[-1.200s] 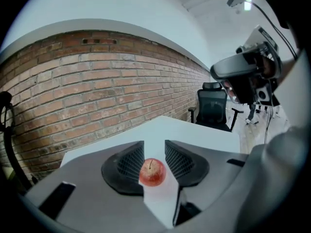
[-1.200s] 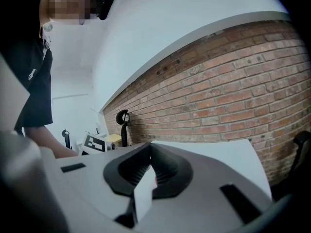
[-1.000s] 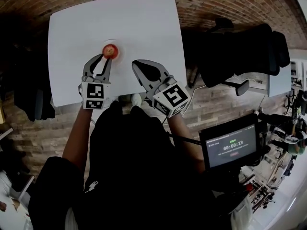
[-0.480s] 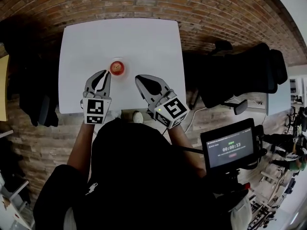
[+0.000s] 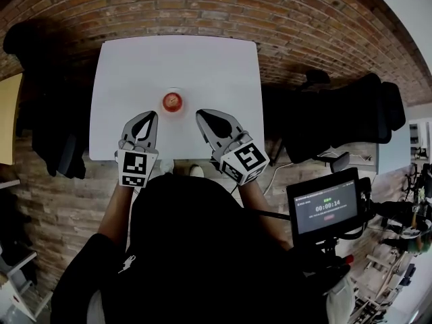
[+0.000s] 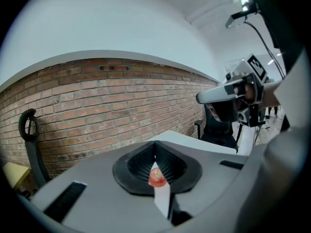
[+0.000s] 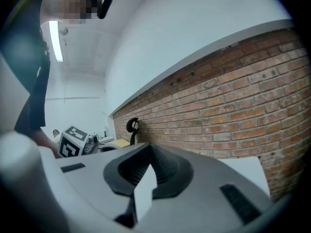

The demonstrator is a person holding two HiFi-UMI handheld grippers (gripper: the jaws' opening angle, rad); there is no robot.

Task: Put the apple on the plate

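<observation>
apple sits on the small white plate on the table. left gripper hovers near it, jaws closed, empty; right gripper alongside, jaws together on nothing.

Timer digits 00:00:14 on the dark monitor screen

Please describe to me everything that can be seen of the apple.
The apple is small, round and red, with a paler orange patch on top and a short stem pointing up. It sits upright in the middle of a small white plate, near the centre of the white table. Only the plate touches it; the left gripper and the right gripper are shut and apart from it.
</observation>
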